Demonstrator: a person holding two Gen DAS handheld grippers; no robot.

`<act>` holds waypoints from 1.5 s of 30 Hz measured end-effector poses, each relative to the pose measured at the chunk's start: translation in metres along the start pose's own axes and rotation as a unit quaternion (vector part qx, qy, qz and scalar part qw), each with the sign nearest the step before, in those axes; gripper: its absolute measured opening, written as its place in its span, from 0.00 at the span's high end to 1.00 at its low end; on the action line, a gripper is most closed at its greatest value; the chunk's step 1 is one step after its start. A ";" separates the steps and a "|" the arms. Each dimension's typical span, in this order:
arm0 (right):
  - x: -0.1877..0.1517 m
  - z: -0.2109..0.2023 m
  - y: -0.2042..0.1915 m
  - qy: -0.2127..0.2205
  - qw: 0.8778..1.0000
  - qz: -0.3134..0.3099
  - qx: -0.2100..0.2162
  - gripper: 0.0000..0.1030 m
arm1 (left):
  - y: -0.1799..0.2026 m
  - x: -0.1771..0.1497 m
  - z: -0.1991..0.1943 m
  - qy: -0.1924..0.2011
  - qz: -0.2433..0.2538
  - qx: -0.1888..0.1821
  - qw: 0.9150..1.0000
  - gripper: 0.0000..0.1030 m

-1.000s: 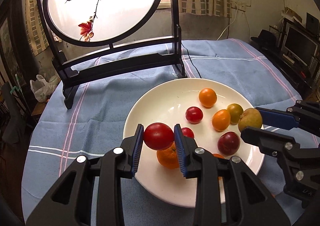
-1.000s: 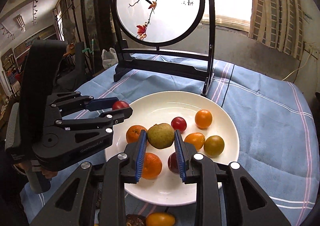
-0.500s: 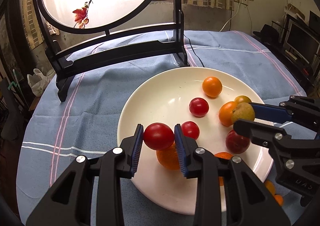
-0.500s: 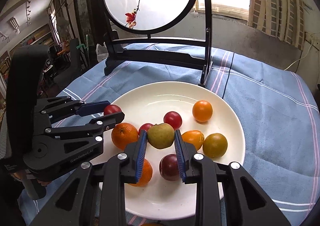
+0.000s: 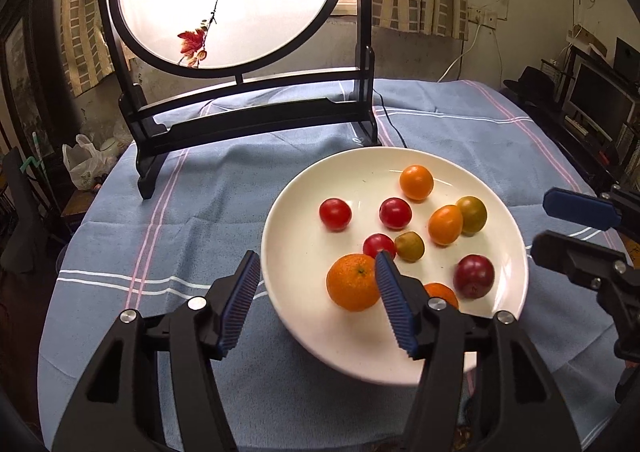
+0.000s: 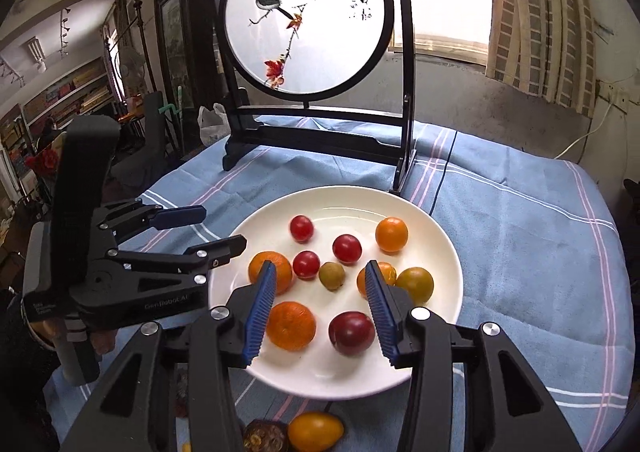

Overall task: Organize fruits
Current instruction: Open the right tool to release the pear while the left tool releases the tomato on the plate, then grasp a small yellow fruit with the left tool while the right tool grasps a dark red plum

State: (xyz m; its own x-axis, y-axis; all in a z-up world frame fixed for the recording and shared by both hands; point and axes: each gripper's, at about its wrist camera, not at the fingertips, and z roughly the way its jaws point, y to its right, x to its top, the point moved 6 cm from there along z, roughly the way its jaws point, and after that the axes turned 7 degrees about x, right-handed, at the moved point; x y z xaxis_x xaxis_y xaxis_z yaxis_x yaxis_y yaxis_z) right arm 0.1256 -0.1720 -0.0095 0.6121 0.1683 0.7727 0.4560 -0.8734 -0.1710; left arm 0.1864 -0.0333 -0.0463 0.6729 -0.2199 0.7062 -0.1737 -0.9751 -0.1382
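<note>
Now nothing is held: both the left gripper and the right gripper have just been opened over the white plate, with a red tomato at its ten o'clock.

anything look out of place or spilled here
Nothing spilled or damaged. The one oddity: a yellow-orange fruit and a dark brown round item lie on the blue tablecloth just off the near rim of the white plate, while the other fruits sit on it.
</note>
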 end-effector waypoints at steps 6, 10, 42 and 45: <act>-0.073 -0.042 -0.050 -0.038 0.998 -0.038 0.040 0.45 | -0.013 -0.025 -0.058 0.032 0.010 0.001 0.999 0.32; -0.133 -0.038 -0.073 -0.101 0.992 -0.054 0.049 0.45 | -0.014 -0.060 -0.082 0.023 0.026 -0.005 0.999 0.32; -0.166 -0.049 -0.036 -0.114 0.993 -0.019 0.026 0.61 | 0.100 -0.168 -0.059 -0.083 0.095 -0.070 0.990 0.63; -0.169 -0.048 -0.036 -0.116 0.993 -0.018 0.030 0.61 | 0.099 -0.167 -0.058 -0.083 0.090 -0.076 0.990 0.74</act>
State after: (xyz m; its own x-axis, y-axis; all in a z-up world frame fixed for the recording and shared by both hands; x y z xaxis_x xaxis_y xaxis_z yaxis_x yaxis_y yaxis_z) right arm -0.0250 -0.1904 -0.1043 0.7244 0.3048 0.6184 0.5128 -0.8377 -0.1878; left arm 0.0154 -0.0915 -0.1375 0.7273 -0.4046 0.5543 -0.4001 -0.9062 -0.1364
